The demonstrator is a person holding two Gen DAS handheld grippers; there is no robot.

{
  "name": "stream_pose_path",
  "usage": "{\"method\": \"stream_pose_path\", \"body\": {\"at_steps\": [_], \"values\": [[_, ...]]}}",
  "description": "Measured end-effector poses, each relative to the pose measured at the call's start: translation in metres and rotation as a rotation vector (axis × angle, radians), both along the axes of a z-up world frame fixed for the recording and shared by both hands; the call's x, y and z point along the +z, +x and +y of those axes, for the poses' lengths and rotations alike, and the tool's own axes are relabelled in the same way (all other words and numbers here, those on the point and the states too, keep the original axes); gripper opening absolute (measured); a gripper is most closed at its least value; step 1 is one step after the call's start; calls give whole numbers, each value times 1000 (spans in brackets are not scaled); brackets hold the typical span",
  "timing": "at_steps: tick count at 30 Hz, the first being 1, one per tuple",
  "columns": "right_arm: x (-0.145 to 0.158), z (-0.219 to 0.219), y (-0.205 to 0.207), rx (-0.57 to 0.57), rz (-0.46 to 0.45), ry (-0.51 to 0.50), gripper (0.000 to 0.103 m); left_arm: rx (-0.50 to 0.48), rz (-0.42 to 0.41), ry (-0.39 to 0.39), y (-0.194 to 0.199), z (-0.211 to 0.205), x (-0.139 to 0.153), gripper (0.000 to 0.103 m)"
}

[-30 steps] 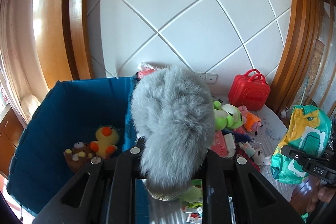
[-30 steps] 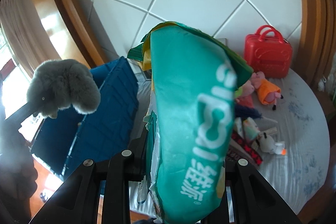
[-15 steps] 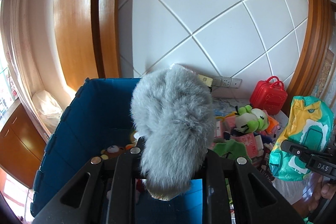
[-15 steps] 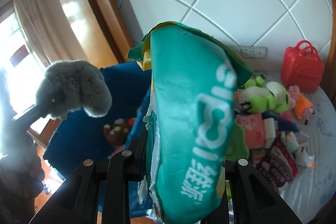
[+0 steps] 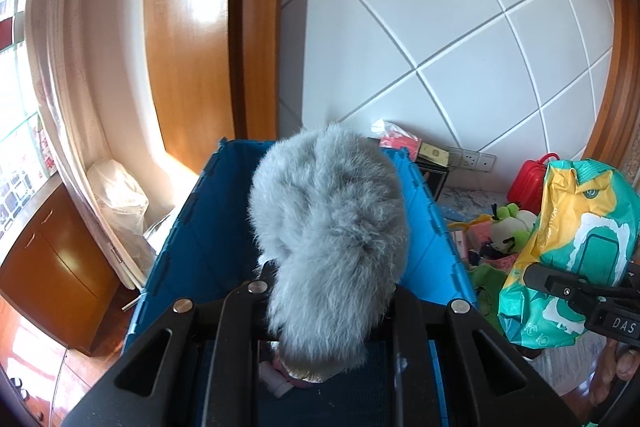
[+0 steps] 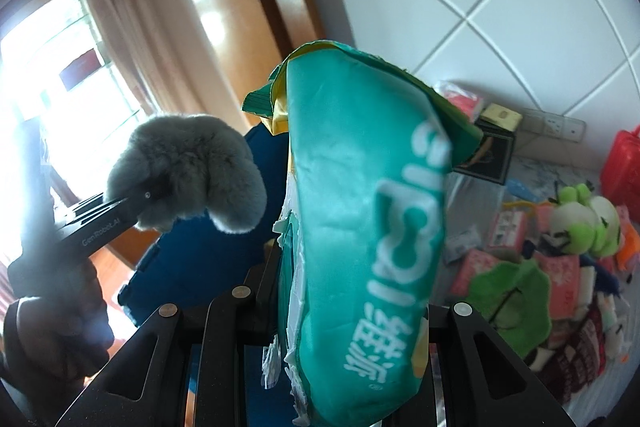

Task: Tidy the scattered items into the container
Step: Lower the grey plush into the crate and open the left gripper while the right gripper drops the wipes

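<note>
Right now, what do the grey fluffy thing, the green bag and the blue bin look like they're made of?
Grey fluffy toy: looks like long-pile faux fur, matte, fine hairs fraying at its outline.
Green bag: probably thin plastic film, glossy, creased, with a torn edge.
Blue bin: seems rigid moulded plastic, ribbed walls with a slight sheen.

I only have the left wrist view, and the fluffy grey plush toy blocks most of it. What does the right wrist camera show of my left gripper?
Observer: The left gripper is shut on the fluffy grey plush toy, pinching its lower edge.
Operator: Is the toy over the blue plastic crate?
Observer: It hangs in front of the blue plastic crate, whose wall shows behind and below it; whether it is over the opening I cannot tell.
Operator: And the right gripper?
Observer: The right gripper is shut on a teal and yellow plastic packet with white lettering and a torn white edge.
</note>
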State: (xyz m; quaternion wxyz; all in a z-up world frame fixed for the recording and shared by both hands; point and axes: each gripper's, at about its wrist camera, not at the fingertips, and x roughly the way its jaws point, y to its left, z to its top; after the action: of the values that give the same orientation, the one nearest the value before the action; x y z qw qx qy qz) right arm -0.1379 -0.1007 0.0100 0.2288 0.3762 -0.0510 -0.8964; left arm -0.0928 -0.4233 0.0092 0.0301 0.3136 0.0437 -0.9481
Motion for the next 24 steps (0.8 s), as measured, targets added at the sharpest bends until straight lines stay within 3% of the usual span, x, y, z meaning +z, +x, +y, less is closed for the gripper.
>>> {"method": "stream_pose_path", "body": {"at_steps": [9,18,24], "values": [[-13,-34,-21,71,-39,7,26,64,-48,-3,11,-39,-18,19],[-30,-48,-1,107,-76,21,26,89,-74,1,14,-54,-30,19],[-26,-97,-17,122,-86,29,26,97,-77,5,14,-59,-31,19]]}}
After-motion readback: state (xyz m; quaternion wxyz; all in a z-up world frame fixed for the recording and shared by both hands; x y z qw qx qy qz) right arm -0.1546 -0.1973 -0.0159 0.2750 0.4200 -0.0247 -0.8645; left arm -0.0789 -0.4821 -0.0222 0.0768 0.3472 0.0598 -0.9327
